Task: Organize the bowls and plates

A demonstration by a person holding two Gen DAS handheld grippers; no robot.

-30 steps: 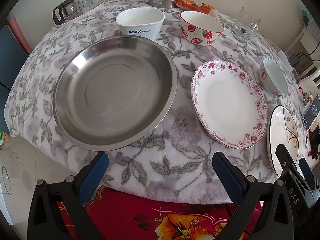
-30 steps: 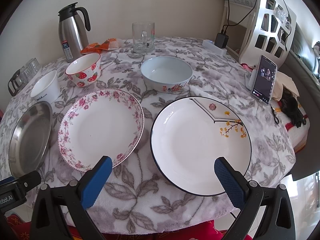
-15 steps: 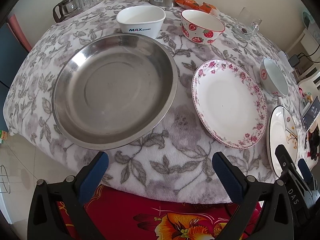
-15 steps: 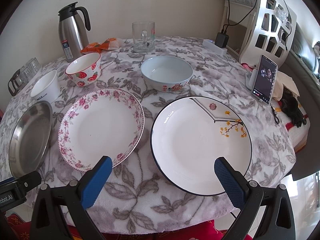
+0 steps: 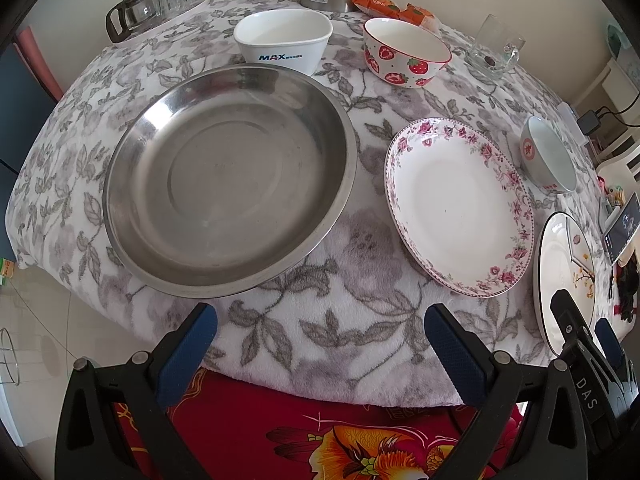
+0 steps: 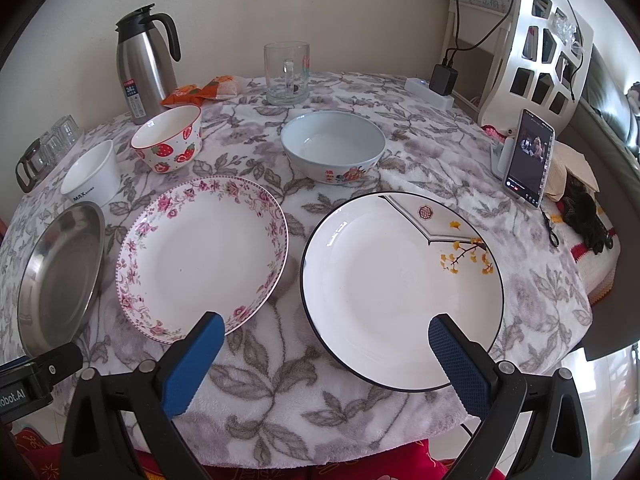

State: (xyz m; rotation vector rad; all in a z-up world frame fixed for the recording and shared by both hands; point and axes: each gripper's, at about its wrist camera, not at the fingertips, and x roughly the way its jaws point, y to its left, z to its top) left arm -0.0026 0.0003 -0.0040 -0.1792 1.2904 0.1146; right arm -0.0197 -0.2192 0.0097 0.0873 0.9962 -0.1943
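A large steel plate point(image 5: 228, 176) lies on the round table's left, also in the right wrist view point(image 6: 60, 276). Right of it lies a pink-flowered plate point(image 5: 460, 204) point(image 6: 204, 252), then a black-rimmed white plate point(image 6: 400, 280) point(image 5: 566, 276). Behind stand a white MAX bowl point(image 5: 284, 42) point(image 6: 94, 172), a strawberry bowl point(image 5: 406, 52) point(image 6: 168, 142) and a pale blue bowl point(image 6: 332, 152) point(image 5: 548, 154). My left gripper point(image 5: 318, 348) is open and empty at the near edge, in front of the steel plate. My right gripper point(image 6: 324, 360) is open and empty, at the near rim of the black-rimmed plate.
A steel thermos point(image 6: 144, 60), orange snack packets point(image 6: 204, 90) and a glass mug point(image 6: 286, 74) stand at the back. Glass cups on a tray point(image 5: 160, 0) sit far left. A phone on a stand point(image 6: 528, 156) and a power strip point(image 6: 428, 90) are on the right.
The left gripper has moved slightly forward and down toward the table edge. The right gripper and all dishes have stayed in place.
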